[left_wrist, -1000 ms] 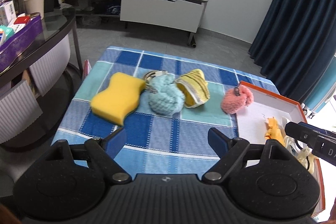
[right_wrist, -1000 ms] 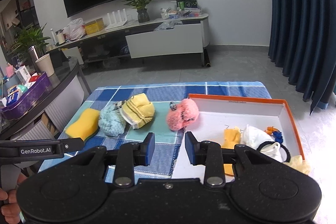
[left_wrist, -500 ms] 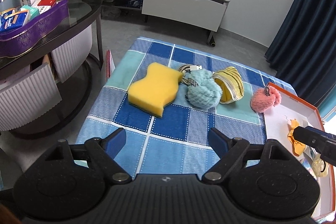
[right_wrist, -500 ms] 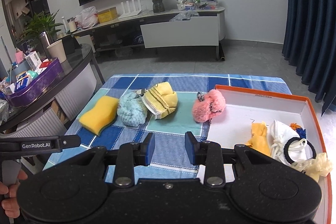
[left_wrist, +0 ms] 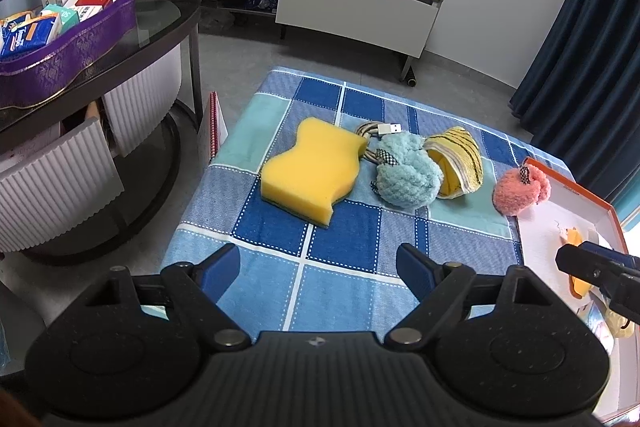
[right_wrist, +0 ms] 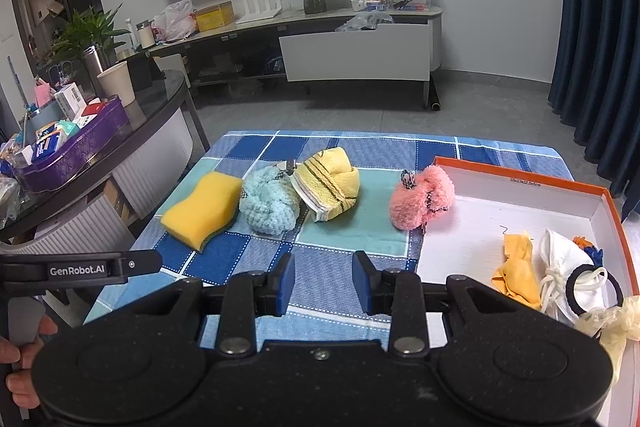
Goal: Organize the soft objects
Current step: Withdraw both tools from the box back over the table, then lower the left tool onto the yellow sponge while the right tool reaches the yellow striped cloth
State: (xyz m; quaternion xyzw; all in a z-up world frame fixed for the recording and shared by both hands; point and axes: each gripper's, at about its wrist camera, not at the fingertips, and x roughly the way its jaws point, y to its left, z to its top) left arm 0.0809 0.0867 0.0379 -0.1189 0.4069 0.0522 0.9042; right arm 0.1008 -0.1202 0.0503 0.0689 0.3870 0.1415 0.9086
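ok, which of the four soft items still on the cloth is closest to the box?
The pink fluffy one, lying against the orange-rimmed box; the other three cluster further left.

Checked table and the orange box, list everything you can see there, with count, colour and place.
Wavy foam sponge: one, yellow, left end of the checked blue tablecloth.
Fluffy knitted bundle: one, light blue, touching the sponge.
Striped cloth pouch: one, yellow, right of the bundle.
Fuzzy plush: one, pink, against the box.
USB cable: one, white, behind the bundle.
Shallow cardboard box: one, orange rim, white inside, right; holds yellow cloth, white face mask, black hair tie.
Left claw: open, empty.
Right claw: open, empty.
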